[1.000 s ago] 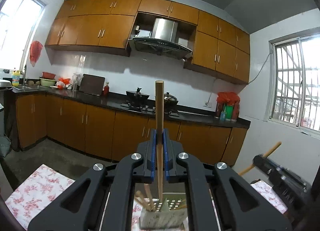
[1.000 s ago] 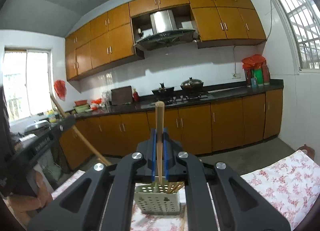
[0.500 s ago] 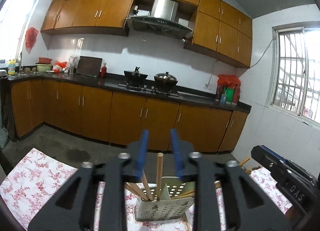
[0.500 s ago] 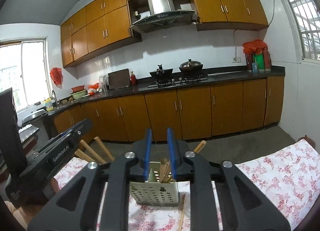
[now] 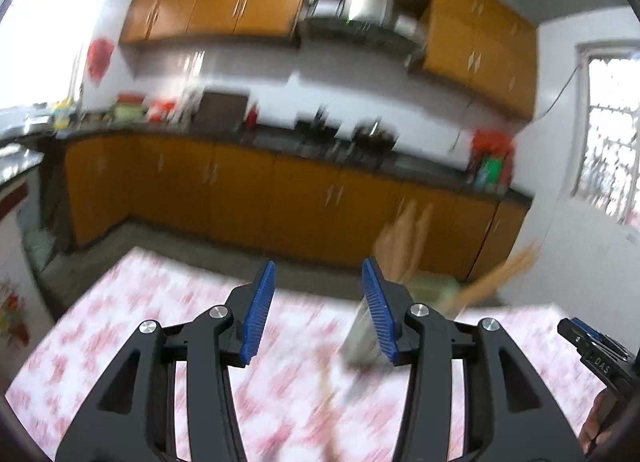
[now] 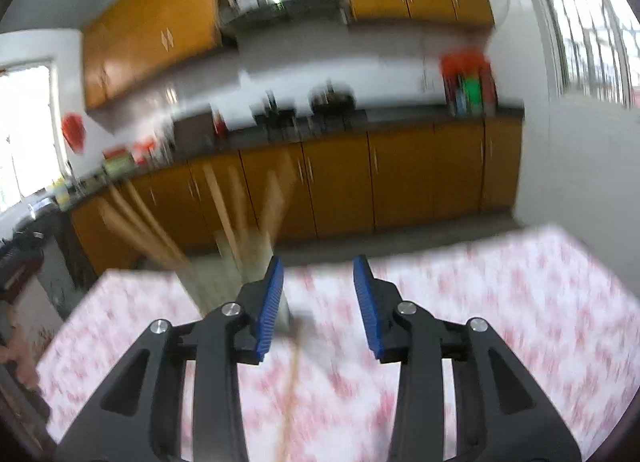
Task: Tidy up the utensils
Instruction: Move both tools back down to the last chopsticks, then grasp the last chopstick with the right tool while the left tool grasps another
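Chopsticks (image 6: pixel 224 202) stand in the holder (image 6: pixel 240 262); both tongs, left (image 5: pixel 318 308) and right (image 6: pixel 318 302), are opening, empty.

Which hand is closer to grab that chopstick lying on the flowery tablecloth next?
Probably the right. The loose chopstick lies on the tablecloth just below the right gripper, whose opening fingers have nothing between them. The left gripper, also empty and opening, sees it blurrier and lower.

right gripper (image 6: pixel 318 294) opening, empty, beside blurred chopstick holder (image 6: pixel 244 262).
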`<move>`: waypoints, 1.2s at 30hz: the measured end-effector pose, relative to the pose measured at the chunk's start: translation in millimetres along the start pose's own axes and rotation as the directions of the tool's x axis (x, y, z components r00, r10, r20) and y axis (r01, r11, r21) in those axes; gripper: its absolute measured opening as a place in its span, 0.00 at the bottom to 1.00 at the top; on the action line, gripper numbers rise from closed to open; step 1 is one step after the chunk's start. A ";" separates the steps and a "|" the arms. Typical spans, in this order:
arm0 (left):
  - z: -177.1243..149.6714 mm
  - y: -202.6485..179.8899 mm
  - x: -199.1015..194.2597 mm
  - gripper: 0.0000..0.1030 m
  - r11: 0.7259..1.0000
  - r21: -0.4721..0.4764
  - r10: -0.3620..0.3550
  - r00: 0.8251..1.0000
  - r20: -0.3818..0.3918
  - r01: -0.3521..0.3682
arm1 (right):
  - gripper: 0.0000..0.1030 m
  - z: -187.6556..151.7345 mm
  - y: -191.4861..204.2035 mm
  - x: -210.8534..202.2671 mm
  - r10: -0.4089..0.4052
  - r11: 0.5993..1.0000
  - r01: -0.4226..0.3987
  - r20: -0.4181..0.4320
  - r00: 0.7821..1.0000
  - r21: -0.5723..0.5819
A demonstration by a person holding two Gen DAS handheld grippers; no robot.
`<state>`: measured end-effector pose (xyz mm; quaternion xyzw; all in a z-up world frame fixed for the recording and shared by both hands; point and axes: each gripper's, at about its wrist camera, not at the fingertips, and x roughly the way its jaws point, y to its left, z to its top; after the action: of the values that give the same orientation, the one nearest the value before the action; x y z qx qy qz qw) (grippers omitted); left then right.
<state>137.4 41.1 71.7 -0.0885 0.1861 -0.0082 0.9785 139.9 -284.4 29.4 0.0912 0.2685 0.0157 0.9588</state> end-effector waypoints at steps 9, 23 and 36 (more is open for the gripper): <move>-101.1 9.6 56.8 0.45 1.000 0.025 -0.001 0.925 -0.381 0.012 | 0.25 -102.5 33.5 70.8 0.070 0.996 -0.085 -0.327 0.943 -0.032; -151.7 -30.6 89.1 0.25 0.992 0.119 0.027 0.867 -0.498 0.037 | 0.08 -108.6 13.1 81.4 -0.009 0.999 -0.004 -0.334 0.942 -0.036; -135.5 2.8 105.9 0.08 0.988 0.150 0.094 0.869 -0.485 -0.023 | 0.08 -93.9 -1.8 100.2 -0.059 0.998 0.051 -0.313 0.948 -0.033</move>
<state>186.4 15.6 -91.2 -0.0092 0.4300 -0.0136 0.9027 176.9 -262.7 -101.0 0.0680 0.4196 0.0066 0.9051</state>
